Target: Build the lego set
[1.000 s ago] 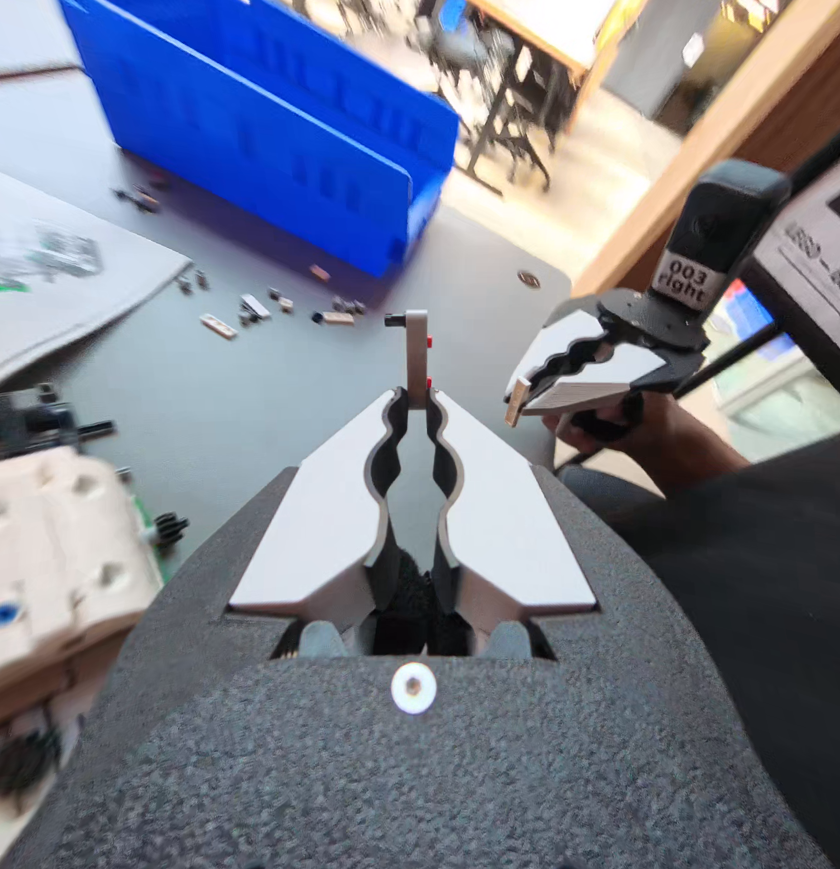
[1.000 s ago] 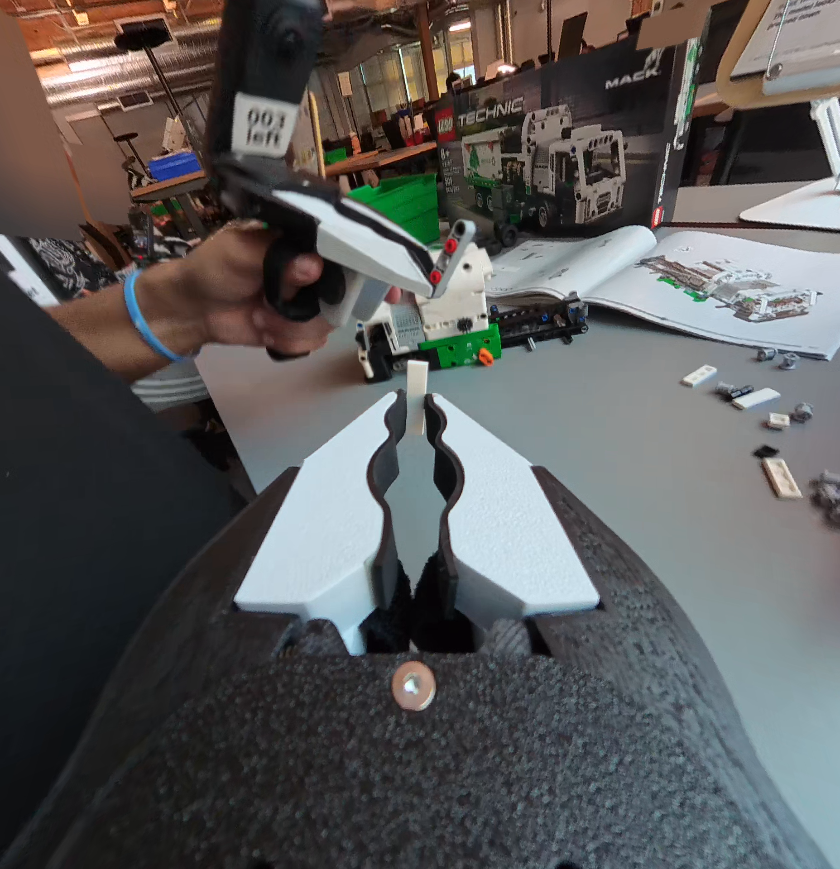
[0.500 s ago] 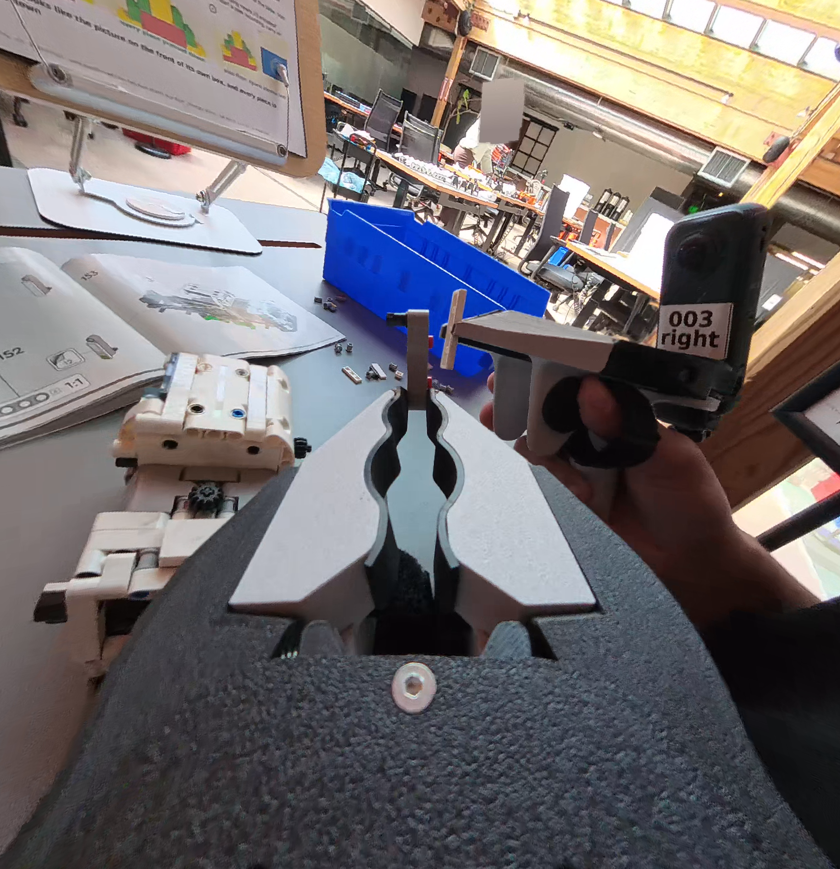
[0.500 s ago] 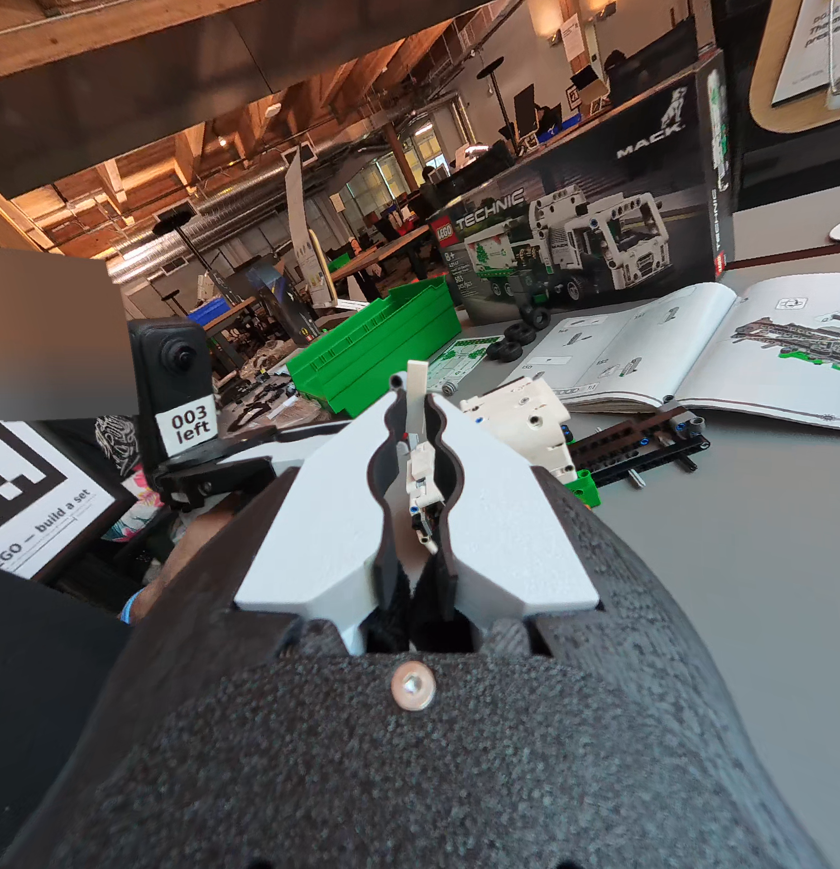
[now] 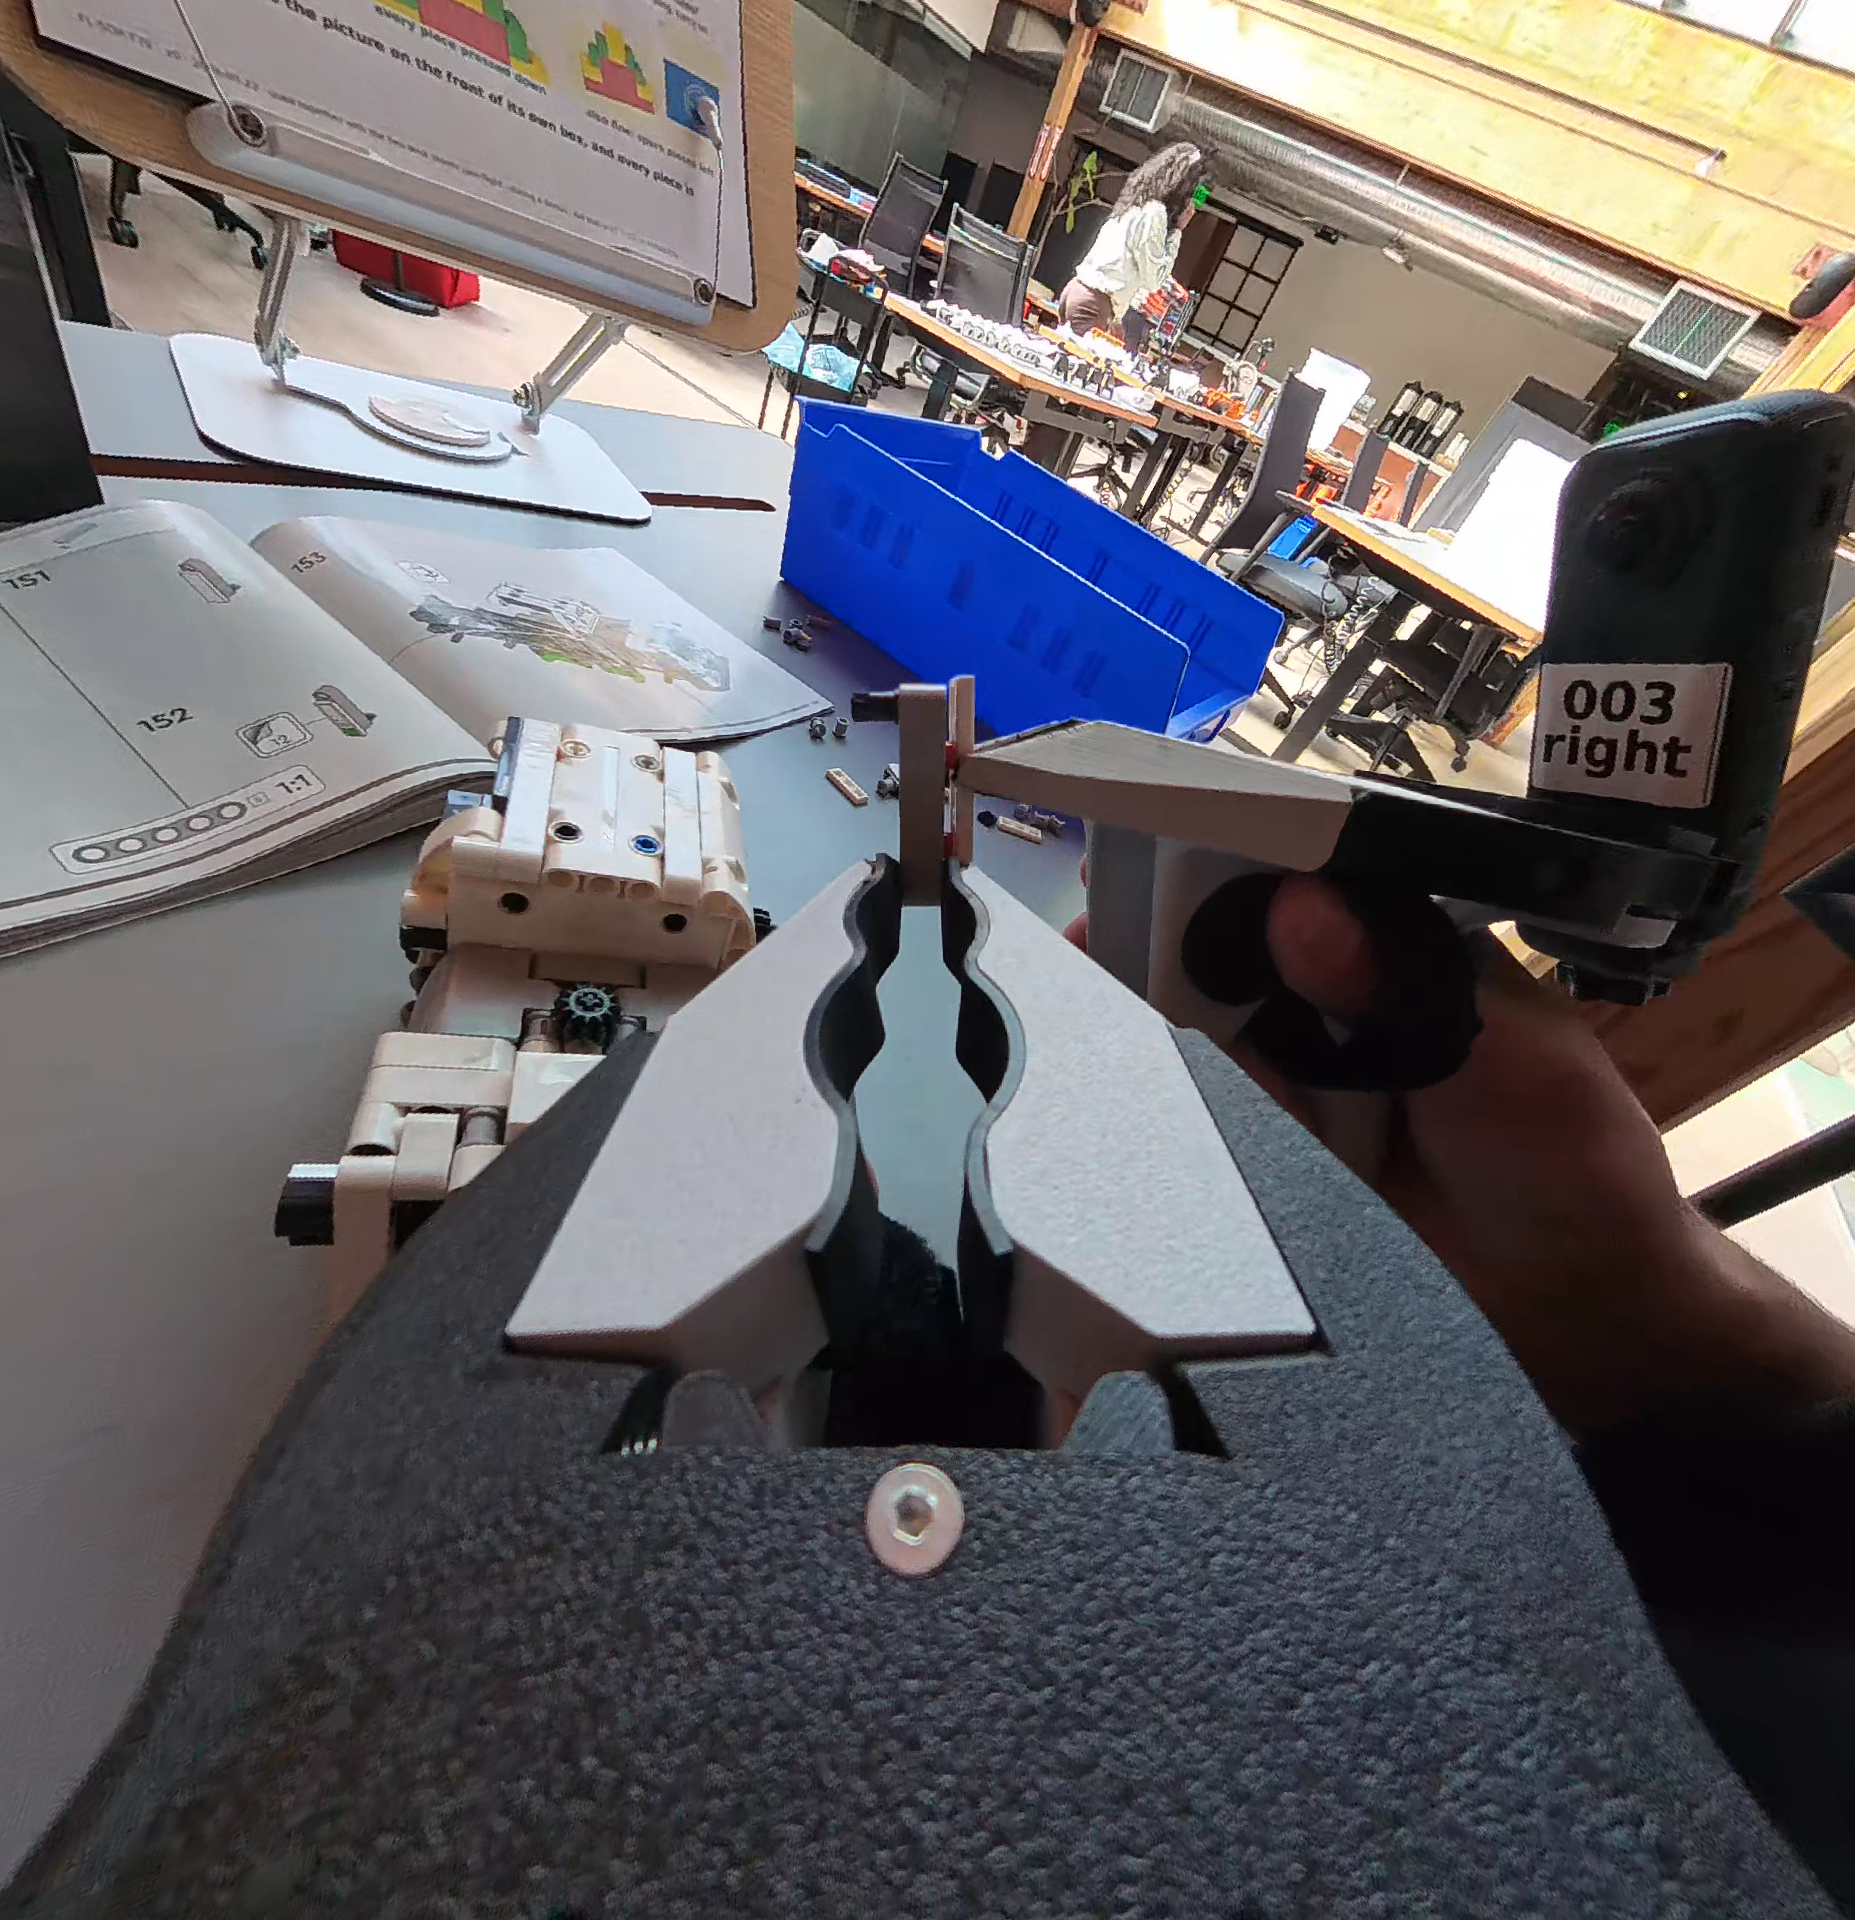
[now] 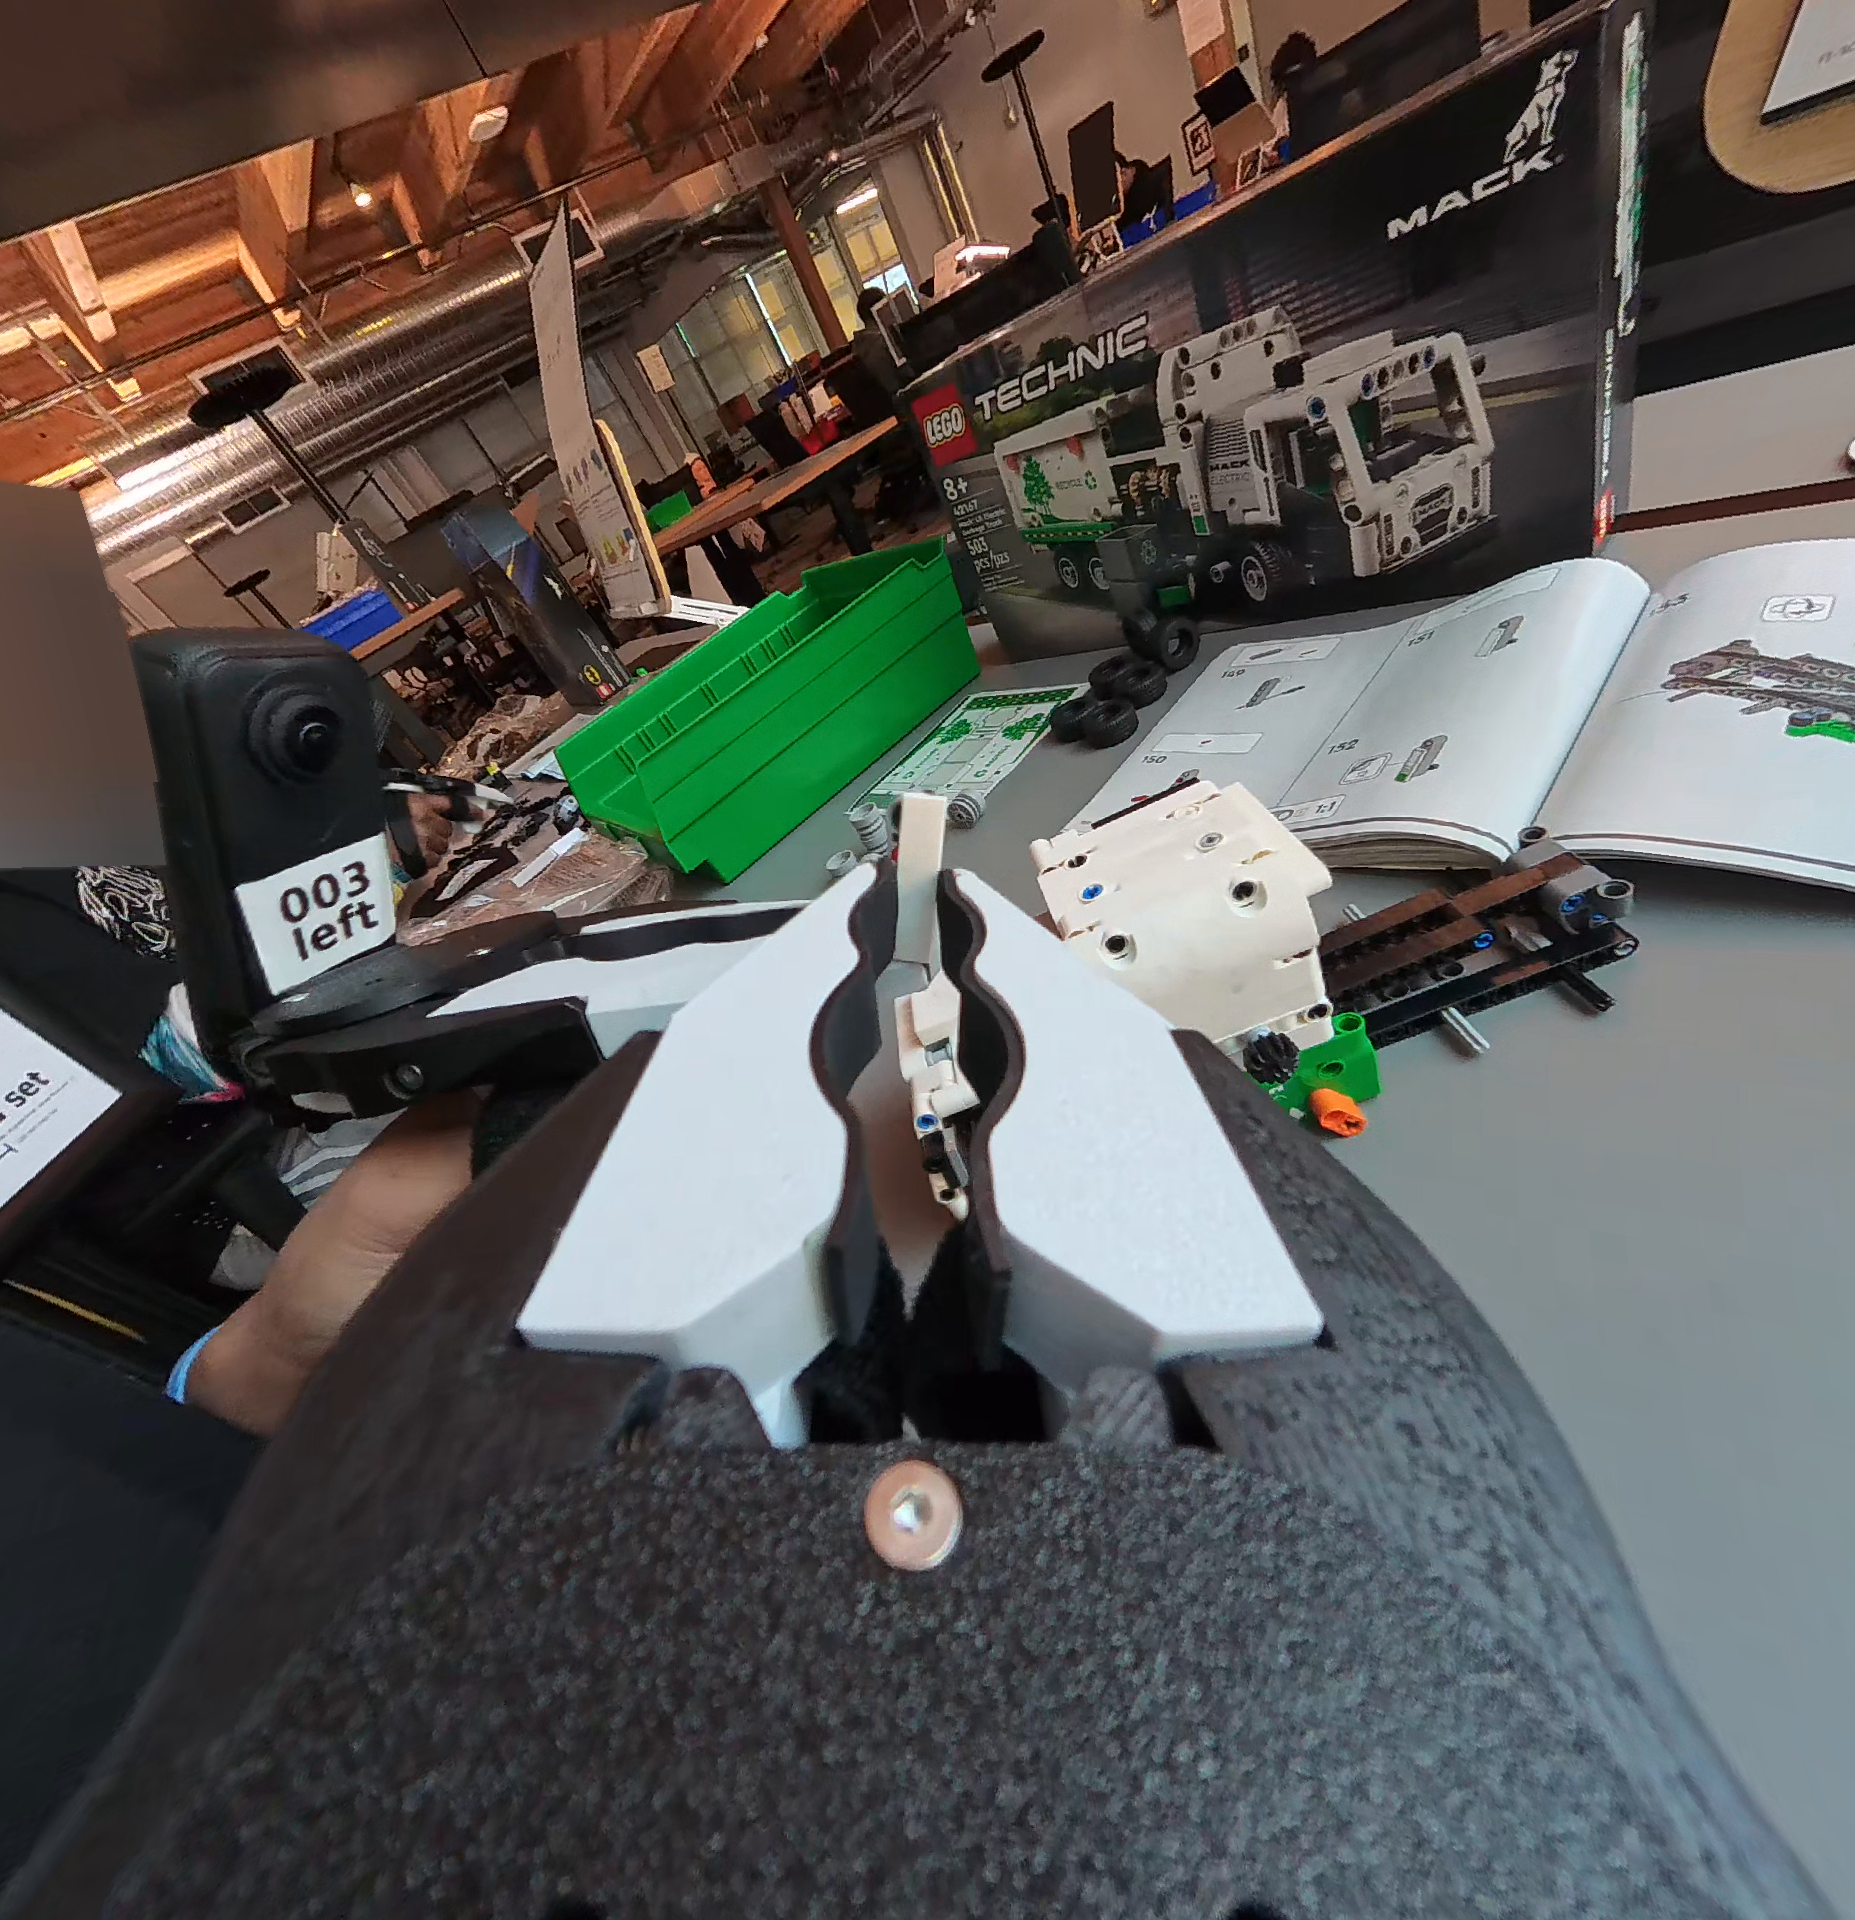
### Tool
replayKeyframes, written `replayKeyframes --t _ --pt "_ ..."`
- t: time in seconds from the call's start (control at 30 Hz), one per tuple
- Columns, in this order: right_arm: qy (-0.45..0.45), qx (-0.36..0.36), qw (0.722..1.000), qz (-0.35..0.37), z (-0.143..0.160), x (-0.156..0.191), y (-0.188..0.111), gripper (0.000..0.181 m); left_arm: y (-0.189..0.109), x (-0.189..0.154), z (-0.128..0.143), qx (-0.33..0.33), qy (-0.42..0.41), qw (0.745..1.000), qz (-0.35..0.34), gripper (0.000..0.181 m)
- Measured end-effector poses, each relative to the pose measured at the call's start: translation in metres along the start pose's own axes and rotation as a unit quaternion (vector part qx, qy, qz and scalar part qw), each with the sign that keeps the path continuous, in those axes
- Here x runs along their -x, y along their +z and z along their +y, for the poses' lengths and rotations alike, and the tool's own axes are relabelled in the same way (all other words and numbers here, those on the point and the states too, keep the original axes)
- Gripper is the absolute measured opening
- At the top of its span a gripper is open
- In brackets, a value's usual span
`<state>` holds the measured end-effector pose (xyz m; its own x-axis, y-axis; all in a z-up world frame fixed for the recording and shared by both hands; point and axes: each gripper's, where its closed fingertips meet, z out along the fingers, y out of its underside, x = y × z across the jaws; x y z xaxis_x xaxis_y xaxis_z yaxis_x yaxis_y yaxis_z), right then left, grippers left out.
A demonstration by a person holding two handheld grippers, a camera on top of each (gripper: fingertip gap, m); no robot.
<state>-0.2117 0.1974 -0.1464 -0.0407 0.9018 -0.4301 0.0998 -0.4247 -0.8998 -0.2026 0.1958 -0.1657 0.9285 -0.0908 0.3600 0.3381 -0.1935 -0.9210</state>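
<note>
My left gripper [image 5: 921, 881] is shut on a grey beam [image 5: 918, 769] with red pins, held upright above the table. My right gripper [image 5: 967, 767] reaches in from the right, shut on a thin white plate [image 5: 962, 717] that stands against the beam's red pins. In the right wrist view my right gripper [image 6: 915, 883] holds the white plate [image 6: 918, 831] upright. The beam piece [image 6: 938, 1081] shows through the gap behind it. The left gripper's fingers [image 6: 611, 961] come in from the left. The white truck cab [image 5: 580, 862] sits on the table below.
An open instruction booklet [image 5: 227, 707] lies left of the cab. A blue bin [image 5: 1006, 603] stands behind, with loose small parts [image 5: 850, 784] in front of it. The right wrist view shows a green bin [image 6: 777, 717], the set's box [image 6: 1266, 416], black wheels [image 6: 1120, 686] and a dark chassis beam [image 6: 1474, 935]. Both grippers' tips are close together, under 4 cm apart.
Both grippers have lifted and come together. The right gripper's plate was apart from the beam; now it rests against the beam's red pins. Both stay shut on their parts.
</note>
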Motion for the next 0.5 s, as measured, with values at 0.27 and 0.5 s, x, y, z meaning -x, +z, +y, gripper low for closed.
replayKeyframes --t 0.27,0.5 --pt "-0.015 -0.023 0.999 -0.021 0.001 0.005 0.002 0.007 -0.004 -0.002 0.001 0.021 -0.014 1.0 0.005 0.006" --pt "-0.01 0.002 0.999 -0.039 0.005 0.01 0.003 0.007 -0.01 -0.001 0.003 0.049 0.006 0.999 0.001 0.006"
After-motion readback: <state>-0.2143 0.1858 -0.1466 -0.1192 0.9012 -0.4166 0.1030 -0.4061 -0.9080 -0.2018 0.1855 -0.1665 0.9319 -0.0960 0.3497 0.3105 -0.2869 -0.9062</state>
